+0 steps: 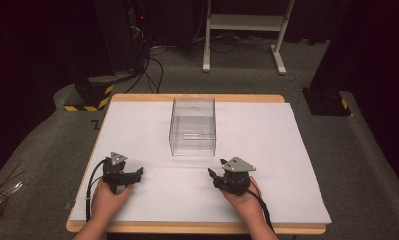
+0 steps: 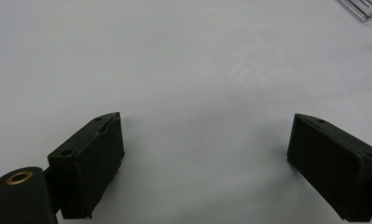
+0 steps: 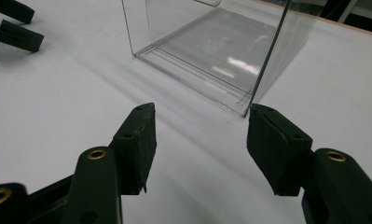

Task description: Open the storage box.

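Box [image 1: 193, 126]: one, clear hard plastic, rectangular, open at the top, thin straight walls and a flat glossy floor that throws back light. Stands upright on the table's middle, toward the far half. Nothing seen inside. In the right gripper view it [image 3: 207, 51] lies just ahead of the jaws, one lower corner close to the right-hand jaw tip; a corner of it [image 2: 368, 9] shows at the top right of the left gripper view.

Left gripper [image 1: 137, 172]: black, matte, blocky jaws with flat pads, a grey three-cornered plate on top, cable trailing back. Held in the left hand [image 1: 107, 197] at the near left, pointing toward the table's middle. Jaws stand wide apart over bare sheet, gripping nothing.

Right gripper [image 1: 214, 175]: same build, brass-ringed holes on the jaw arms. Held in the right hand [image 1: 244, 200] at the near right, well apart from the left. Jaws apart, nothing between them.

Table [image 1: 197, 228]: pale wood edge, rounded corners, covered by a smooth white sheet [image 1: 262, 165], matte and unmarked.

Room: grey carpet floor [image 1: 352, 165], dark surround. White metal stand [image 1: 244, 30] at the far side; black post base with yellow-black hazard tape [image 1: 89, 97] at far left, cables [image 1: 152, 70] running from it; another dark base [image 1: 327, 102] at far right.
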`<action>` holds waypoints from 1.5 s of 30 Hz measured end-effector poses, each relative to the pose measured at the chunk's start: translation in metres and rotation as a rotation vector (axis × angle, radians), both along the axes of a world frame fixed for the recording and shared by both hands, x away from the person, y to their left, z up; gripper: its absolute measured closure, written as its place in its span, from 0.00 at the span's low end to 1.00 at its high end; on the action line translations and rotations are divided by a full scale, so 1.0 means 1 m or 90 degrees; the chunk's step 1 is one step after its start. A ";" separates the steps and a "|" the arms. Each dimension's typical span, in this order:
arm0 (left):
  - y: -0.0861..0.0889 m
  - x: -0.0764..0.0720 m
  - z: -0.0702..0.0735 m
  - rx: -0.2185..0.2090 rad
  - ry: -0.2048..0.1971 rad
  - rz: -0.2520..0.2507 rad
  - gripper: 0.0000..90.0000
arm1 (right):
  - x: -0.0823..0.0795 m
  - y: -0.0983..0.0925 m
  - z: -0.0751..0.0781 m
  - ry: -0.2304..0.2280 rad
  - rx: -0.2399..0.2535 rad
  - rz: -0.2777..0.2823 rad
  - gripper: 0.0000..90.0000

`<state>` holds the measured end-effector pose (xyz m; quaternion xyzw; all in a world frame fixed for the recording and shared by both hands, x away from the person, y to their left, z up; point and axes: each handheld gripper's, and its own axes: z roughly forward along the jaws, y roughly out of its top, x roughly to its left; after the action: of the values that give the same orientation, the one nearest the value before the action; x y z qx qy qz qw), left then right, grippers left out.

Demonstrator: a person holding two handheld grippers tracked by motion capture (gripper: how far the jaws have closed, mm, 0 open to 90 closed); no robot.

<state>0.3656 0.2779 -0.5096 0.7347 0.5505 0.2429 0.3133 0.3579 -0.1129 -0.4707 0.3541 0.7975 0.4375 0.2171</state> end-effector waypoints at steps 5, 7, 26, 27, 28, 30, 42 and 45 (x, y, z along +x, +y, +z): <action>0.000 0.000 0.000 0.000 0.000 0.000 0.12 | 0.008 0.006 0.004 -0.003 0.004 0.002 0.49; 0.000 0.000 0.000 0.000 0.000 0.001 0.12 | 0.009 0.008 0.005 -0.007 0.002 0.006 0.49; 0.000 0.000 0.000 -0.001 -0.001 0.000 0.12 | 0.037 0.024 0.011 0.009 0.057 0.013 0.50; 0.000 0.000 0.000 0.001 0.000 -0.001 0.12 | 0.038 0.025 0.010 0.008 0.057 0.011 0.49; 0.000 0.000 0.000 0.000 0.000 -0.001 0.12 | 0.039 0.026 0.010 0.008 0.057 0.008 0.49; 0.000 0.000 0.000 0.000 0.000 -0.001 0.12 | 0.041 0.027 0.009 0.010 0.058 0.003 0.49; 0.000 0.000 0.000 0.000 0.000 -0.001 0.12 | 0.058 0.046 0.009 0.001 0.064 0.009 0.55; 0.000 0.000 0.000 0.000 0.000 -0.001 0.12 | 0.062 0.051 0.010 0.002 0.058 0.010 0.57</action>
<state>0.3655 0.2779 -0.5096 0.7350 0.5502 0.2424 0.3134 0.4201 -0.0623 -0.4606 0.3578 0.7797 0.4750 0.1961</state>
